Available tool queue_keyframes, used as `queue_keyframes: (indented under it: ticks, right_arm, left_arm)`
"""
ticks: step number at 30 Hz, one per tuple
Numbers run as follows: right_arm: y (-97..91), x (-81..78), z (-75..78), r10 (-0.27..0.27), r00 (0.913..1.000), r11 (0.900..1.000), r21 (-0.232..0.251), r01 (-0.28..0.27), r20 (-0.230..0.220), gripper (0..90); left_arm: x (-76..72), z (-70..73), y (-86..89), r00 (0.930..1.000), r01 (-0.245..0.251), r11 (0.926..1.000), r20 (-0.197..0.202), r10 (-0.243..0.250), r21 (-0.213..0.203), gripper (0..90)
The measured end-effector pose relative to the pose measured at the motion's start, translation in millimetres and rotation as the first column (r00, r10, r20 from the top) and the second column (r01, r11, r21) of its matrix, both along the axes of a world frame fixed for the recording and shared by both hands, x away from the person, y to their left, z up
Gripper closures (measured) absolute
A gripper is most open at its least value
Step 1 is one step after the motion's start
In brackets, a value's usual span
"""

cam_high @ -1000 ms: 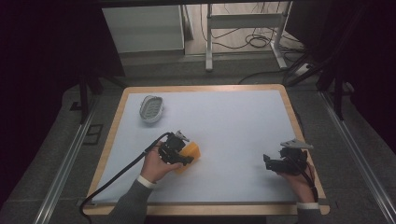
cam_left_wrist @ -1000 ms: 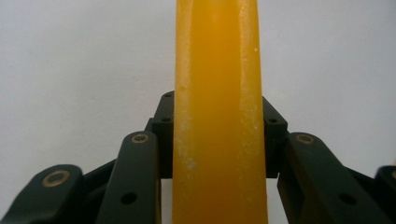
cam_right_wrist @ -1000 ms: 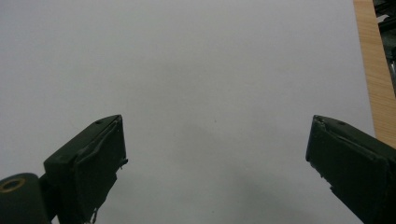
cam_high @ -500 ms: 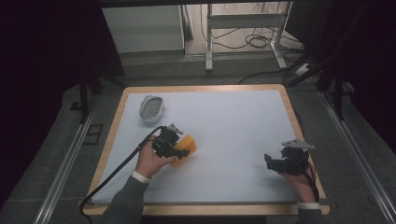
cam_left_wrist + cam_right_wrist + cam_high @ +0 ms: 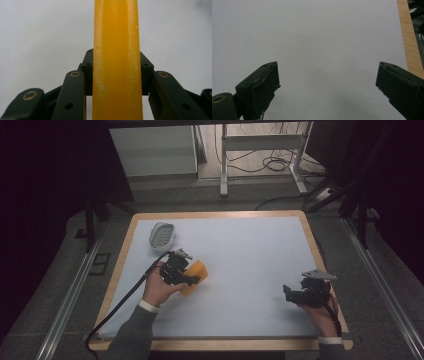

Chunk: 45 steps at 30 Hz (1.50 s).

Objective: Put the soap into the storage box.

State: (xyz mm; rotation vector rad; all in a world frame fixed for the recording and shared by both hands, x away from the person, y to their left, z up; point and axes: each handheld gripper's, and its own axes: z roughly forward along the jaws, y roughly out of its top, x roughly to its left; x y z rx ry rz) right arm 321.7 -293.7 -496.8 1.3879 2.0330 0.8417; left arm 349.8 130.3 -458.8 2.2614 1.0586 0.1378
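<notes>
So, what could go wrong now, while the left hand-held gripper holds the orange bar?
1. The left hand-held gripper clamps the orange soap-like bar on its narrow sides; the bar looks smooth, so it may slip or twist out.
2. The grey soap dish sits near the white mat's left edge; a careless placing could push it off.
3. The right hand-held gripper is open and far away, so it cannot steady anything.
</notes>
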Motion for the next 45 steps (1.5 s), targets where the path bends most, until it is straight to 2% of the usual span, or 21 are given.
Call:
queue_keyframes:
  ticks: [22,32,45]
  right_arm:
    - [-1.4,-0.3,0.9,-0.008,0.9999,1.0,0.0,0.008,0.007,4.9]
    - [-1.8,-0.5,1.0,-0.009,0.9999,1.0,0.002,0.009,0.01,4.9]
    - [-2.4,-0.5,1.2,-0.015,0.9998,0.9999,0.001,0.015,0.016,4.9]
  left_arm:
    - [11.6,12.0,19.2,0.9981,-0.057,0.9982,0.022,0.058,-0.02,61.2]
    - [15.5,21.3,25.4,0.9967,-0.069,0.9974,0.042,0.07,-0.02,61.1]
    - [24.2,25.4,32.7,0.9961,-0.077,0.997,0.044,0.077,-0.012,61.1]
